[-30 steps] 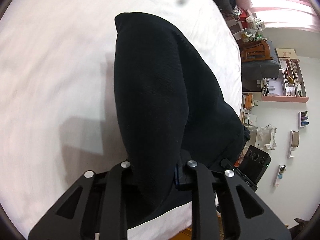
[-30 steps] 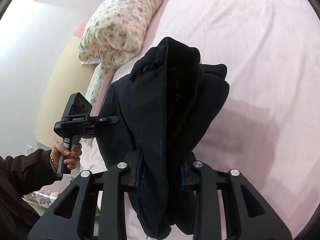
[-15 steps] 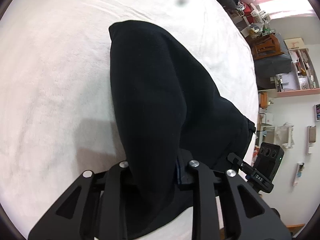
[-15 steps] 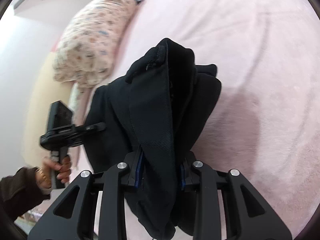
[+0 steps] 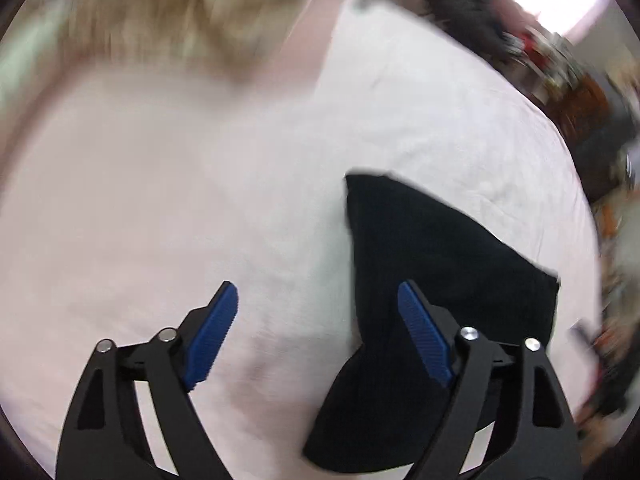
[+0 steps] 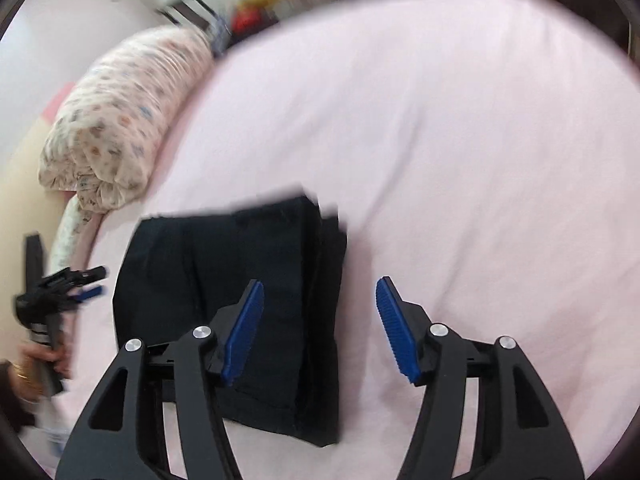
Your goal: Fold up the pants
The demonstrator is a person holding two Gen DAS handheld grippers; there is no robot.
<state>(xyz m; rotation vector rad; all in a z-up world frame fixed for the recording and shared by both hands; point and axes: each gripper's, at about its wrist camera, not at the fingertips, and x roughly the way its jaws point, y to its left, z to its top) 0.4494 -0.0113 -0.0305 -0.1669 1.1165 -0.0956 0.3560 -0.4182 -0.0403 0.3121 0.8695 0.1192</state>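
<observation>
The black pants (image 5: 440, 272) lie folded into a compact rectangle on the pale pink bed sheet (image 5: 200, 200). In the right wrist view the pants (image 6: 224, 264) lie flat at lower left. My left gripper (image 5: 316, 300) is open and empty, with its right finger over the pants' left edge. My right gripper (image 6: 320, 296) is open and empty, above the pants' right edge. The left gripper also shows in the right wrist view (image 6: 76, 284), held in a hand at the far left. Both views are motion-blurred.
A floral patterned pillow or duvet roll (image 6: 120, 120) lies along the bed's far left side. Cluttered furniture and shelves (image 5: 580, 100) stand beyond the bed's right edge. The bed sheet (image 6: 480, 160) stretches wide to the right of the pants.
Both grippers have opened and let go of the pants. The pants have gone from hanging bunched between the fingers to lying flat and folded on the bed. Both grippers have pulled back.
</observation>
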